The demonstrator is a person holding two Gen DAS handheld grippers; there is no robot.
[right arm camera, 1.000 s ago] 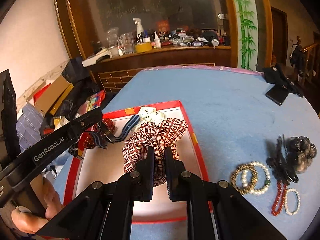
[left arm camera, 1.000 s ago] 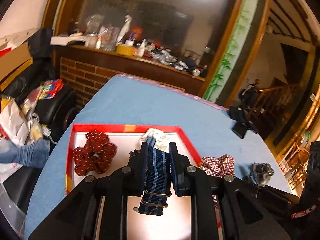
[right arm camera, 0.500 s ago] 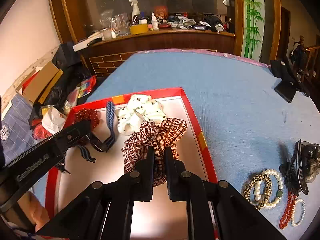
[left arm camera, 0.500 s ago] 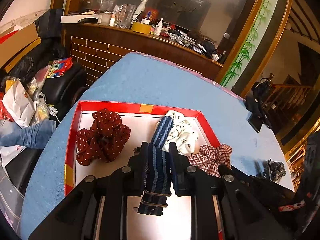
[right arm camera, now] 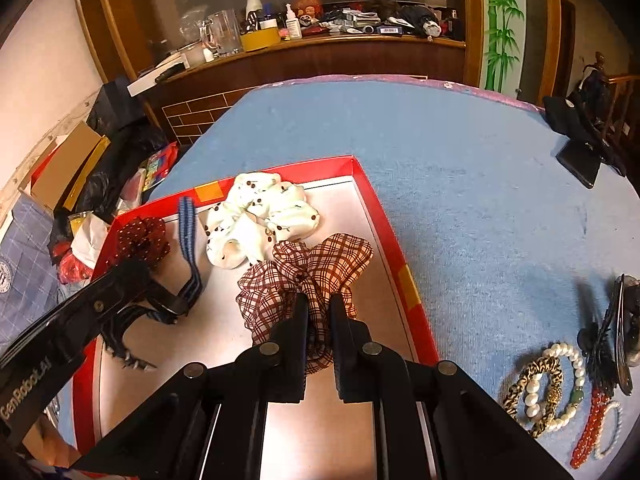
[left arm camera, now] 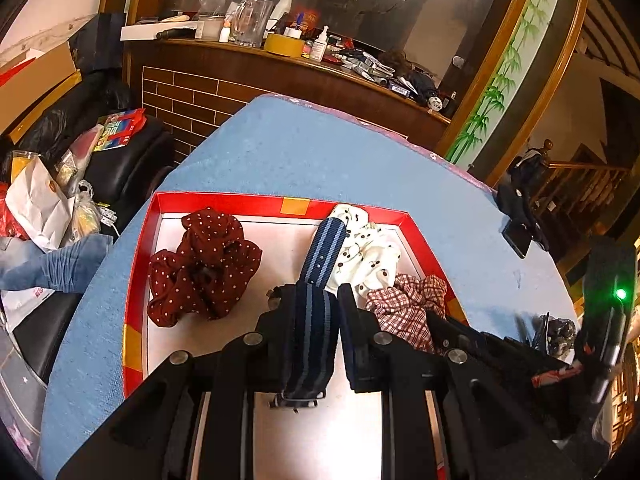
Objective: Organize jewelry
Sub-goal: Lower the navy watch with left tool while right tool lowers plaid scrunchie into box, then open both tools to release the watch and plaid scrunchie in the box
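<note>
Two grippers over a red tray (right arm camera: 400, 254) on a blue surface (right arm camera: 460, 184).
Left gripper (left arm camera: 312, 316) jaws pinching a striped strap (left arm camera: 314, 336); right gripper (right arm camera: 319, 320) jaws pinching a plaid scrunchie (right arm camera: 312, 268).

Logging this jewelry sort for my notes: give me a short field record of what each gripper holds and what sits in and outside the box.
left gripper: shut on striped strap
right gripper: shut on plaid scrunchie
box: red rim, holds dotted red scrunchie and white scrunchie
outside box: bracelets on blue table
</note>
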